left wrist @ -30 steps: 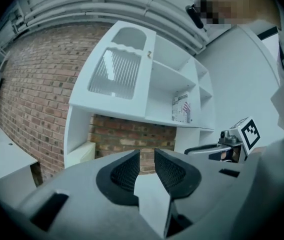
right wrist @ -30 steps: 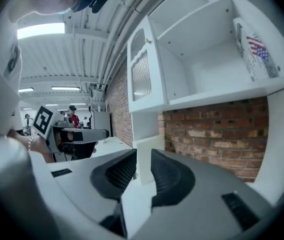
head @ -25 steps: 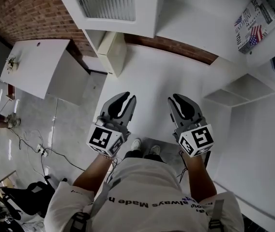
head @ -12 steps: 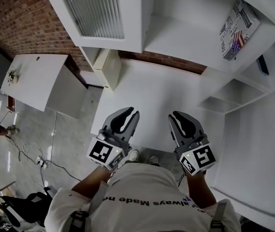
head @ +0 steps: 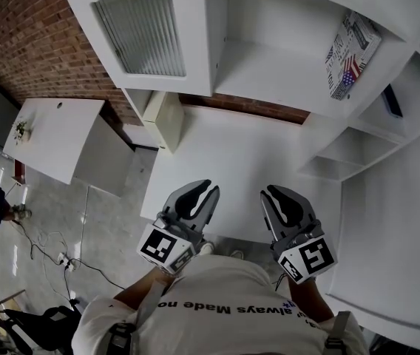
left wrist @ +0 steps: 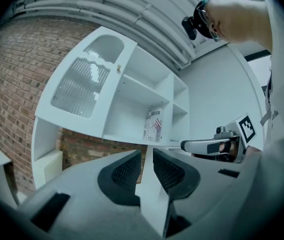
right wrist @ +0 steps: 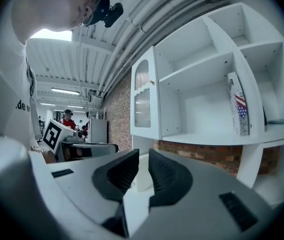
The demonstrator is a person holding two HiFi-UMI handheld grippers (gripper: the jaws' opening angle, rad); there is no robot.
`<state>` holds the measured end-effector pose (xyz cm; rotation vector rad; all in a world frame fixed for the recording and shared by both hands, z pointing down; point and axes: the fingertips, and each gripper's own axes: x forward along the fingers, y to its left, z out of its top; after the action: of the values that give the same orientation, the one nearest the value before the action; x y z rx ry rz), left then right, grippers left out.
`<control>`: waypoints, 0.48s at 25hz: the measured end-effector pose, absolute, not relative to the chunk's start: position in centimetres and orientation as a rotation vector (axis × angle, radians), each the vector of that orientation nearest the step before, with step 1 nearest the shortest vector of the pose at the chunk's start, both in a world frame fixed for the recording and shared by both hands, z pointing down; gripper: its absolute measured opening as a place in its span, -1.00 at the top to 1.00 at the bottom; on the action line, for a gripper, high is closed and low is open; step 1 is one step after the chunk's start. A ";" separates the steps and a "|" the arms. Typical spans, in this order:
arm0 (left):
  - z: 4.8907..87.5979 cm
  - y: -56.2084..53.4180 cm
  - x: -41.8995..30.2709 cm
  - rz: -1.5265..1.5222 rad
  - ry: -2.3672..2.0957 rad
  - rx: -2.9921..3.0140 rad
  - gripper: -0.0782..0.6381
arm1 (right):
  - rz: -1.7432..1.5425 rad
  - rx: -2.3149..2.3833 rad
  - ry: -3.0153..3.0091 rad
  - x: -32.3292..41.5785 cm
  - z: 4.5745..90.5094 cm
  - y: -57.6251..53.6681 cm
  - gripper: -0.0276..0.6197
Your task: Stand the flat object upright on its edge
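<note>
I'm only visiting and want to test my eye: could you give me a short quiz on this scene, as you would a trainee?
1. Multiple choice: where is the flat flag-printed box?
A) lying flat on the desk
B) standing on its edge on a shelf of the white shelf cabinet
C) held in a gripper
2. True or false: the left gripper has something between its jaws.
3. Fill in: the wall behind the cabinet is red ____.

Key: 1 B. 2 False: it and the right gripper are both shut and empty. 3 brick.
</note>
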<state>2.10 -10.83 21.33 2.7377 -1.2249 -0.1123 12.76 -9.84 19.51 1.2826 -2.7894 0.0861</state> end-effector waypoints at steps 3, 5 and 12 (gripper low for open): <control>21.0 -10.8 1.9 -0.109 -1.225 2.738 0.56 | 0.096 1.294 -2.779 13.1 19.4 -9.5 0.73; 20.8 -10.9 2.0 -0.113 -1.220 2.738 0.56 | 0.103 1.301 -2.769 13.4 19.6 -9.5 0.74; 20.5 -11.0 2.6 -0.120 -1.197 2.756 0.56 | 0.105 1.326 -2.752 13.9 19.8 -9.5 0.74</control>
<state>2.56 -10.97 20.49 2.7561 -1.1967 -0.1200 13.89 -9.49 19.79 1.3258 -2.7515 0.1053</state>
